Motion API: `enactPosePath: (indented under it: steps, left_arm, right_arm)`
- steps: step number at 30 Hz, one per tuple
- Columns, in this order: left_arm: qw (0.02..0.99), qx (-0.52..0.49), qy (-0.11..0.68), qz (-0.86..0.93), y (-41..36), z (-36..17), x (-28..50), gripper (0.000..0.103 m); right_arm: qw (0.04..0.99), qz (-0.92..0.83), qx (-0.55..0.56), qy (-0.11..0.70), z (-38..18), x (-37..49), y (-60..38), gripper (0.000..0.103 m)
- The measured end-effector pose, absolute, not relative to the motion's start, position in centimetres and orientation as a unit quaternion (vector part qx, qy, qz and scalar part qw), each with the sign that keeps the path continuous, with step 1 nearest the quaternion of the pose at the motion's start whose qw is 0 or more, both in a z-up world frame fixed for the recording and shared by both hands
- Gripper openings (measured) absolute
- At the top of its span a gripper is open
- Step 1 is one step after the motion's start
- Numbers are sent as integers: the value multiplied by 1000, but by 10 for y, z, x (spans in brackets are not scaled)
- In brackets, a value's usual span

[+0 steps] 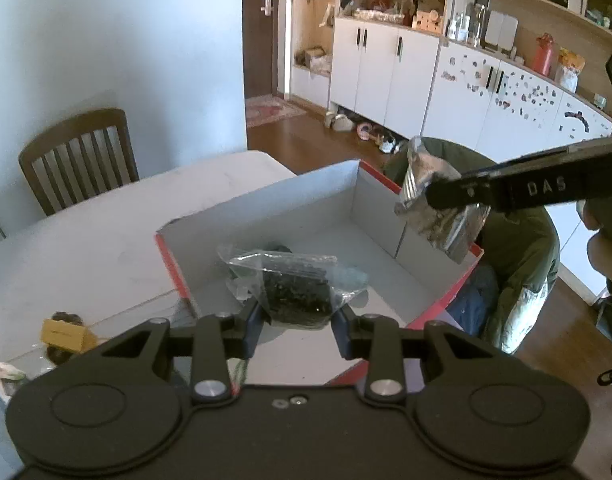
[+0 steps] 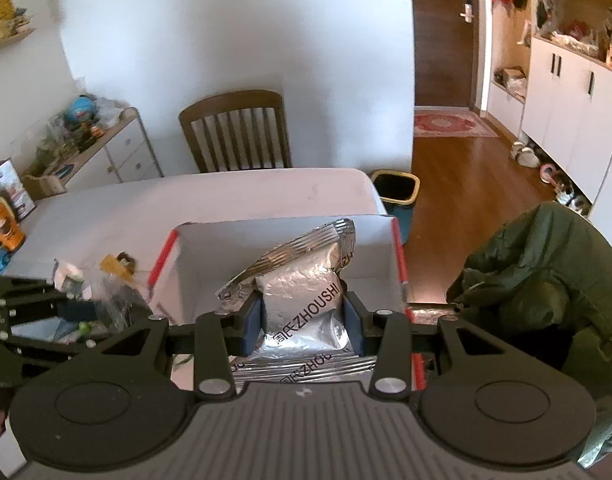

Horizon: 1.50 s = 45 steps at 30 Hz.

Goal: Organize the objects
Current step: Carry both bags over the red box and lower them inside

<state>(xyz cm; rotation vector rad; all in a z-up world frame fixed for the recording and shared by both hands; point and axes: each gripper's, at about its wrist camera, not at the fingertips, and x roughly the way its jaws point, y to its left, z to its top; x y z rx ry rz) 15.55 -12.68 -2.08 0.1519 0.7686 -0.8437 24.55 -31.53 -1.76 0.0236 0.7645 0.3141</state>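
Left wrist view shows the left hand-held gripper pinching a clear plastic bag of dark bits over the near end of an open red-edged box, which sits at the desk's right edge. Entering from the right, the right hand-held gripper pinches a silver foil pouch printed ZHOUSHI, above the box's right wall. A yellow-tagged item lies on the desk just left of the box. Behind the pale desk stand a wooden slatted chair against a white wall, white cabinets under cluttered shelves, wood flooring and a red rug. A green jacket hangs beside the desk.
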Motion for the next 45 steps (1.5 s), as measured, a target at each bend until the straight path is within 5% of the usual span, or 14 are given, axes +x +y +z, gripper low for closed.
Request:
enactPosePath:
  steps: [45]
  left_arm:
    - [720, 171, 547, -391, -247, -120, 234, 35]
  right_arm:
    - [848, 158, -41, 504, -130, 381, -277, 42]
